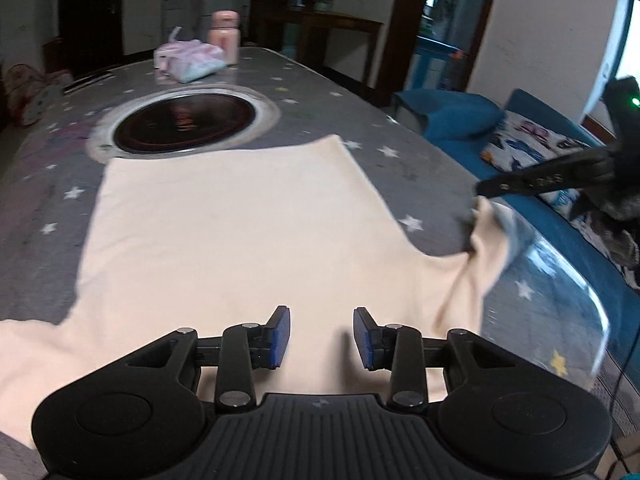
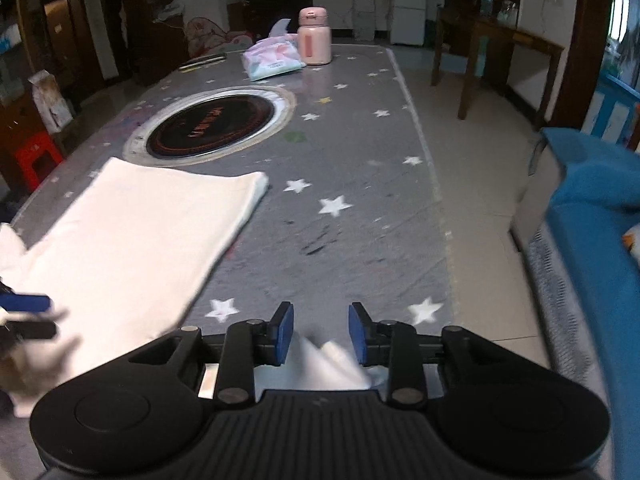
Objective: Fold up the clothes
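Left claw [image 1: 321, 338] is spread wide and grabbing nothing, just hovering over the near part of the shirt [image 1: 224, 216], blue pads apart with pale fabric showing between them. Right claw [image 2: 321, 334] has its pads apart too, with a bunched bit of shirt poking up between them, but I honestly can't tell if it's pinching that or if the cloth is just sitting there. From the left camera the right claw comes in from the right side, its tip touching a sleeve that's lifted and rumpled near the table [image 1: 420, 160] edge, blurry though. The shirt is cream coloured, spread mostly flat on the table's grey star cloth, far hem just short of the round black burner [image 1: 184, 122] set into the middle. Way past that at the far end there's a pink flask [image 2: 314, 36] and right beside it a pastel pack [image 2: 272, 58] of tissues or similar. Off the table's right side is a blue sofa [image 1: 452, 116] with a patterned cushion on it.
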Motion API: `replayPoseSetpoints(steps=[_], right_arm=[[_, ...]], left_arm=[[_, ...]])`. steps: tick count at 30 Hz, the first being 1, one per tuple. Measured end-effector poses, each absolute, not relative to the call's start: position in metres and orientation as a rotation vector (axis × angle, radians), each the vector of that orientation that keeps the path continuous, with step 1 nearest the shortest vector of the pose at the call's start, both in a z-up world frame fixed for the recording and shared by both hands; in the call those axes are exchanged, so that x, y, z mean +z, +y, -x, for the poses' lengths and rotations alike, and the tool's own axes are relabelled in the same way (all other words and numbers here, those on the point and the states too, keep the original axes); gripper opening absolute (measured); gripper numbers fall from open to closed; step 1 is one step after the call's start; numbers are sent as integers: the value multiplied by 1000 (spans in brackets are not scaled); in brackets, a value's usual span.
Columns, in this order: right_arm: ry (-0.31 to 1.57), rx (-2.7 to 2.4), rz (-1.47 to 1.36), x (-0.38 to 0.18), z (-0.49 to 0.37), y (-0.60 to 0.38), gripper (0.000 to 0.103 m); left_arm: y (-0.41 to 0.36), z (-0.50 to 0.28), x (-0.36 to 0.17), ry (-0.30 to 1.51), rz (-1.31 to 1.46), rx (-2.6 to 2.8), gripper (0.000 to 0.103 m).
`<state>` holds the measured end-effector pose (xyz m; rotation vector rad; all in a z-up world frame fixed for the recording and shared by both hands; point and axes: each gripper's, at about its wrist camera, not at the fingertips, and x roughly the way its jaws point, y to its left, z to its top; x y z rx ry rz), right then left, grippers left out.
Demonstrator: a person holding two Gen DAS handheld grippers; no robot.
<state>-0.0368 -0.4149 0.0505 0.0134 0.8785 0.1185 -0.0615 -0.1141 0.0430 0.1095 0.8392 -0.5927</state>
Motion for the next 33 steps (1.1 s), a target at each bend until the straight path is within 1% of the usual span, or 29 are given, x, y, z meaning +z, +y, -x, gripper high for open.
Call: replayPoseSetpoints(steps=[4,5,6,7,9,12,13,14,15,16,21,24,26,27,29,33], right_arm=[[923,144,28,42,38,-406,29],[932,147,36,40,40,-404,20],[941,149,46,39,41,-402,14],[946,149,58,38,42,-401,11],[936,151,77,41,46,-398,9],[906,163,60,50,51,-397,9],[895,166,51,53,52,-397,14],[887,166,46,55,53,-397,28],[879,167,43,56,53,-396,37],[873,167,48,56,54,-394,41],[887,184,59,51,52,-387,40],[924,180,98,41,51,-381,32],[935,178,120,38,51,-378,11],[928,179,127,38,52,-377,10],[876,183,136,47,58,-375,6],[756,183,107,72,81,-382,5]], left_arm=[[-123,68,37,862,-122,-623,40],[-124,69,35,867,-123,-630,40],[-125,71,34,872,-125,-638,40],[-126,72,32,877,-127,-645,41],[-129,73,30,885,-127,-654,41],[-132,76,29,890,-133,-667,41],[-133,77,29,889,-137,-671,41],[-134,77,29,888,-140,-674,42],[-135,78,28,886,-143,-676,42],[-136,79,28,886,-143,-678,42],[-137,79,28,887,-144,-678,42],[-138,80,29,888,-145,-679,43],[-138,80,29,887,-147,-681,43],[-138,80,29,887,-148,-682,43],[-138,80,28,887,-150,-685,43],[-138,81,28,885,-153,-690,44]])
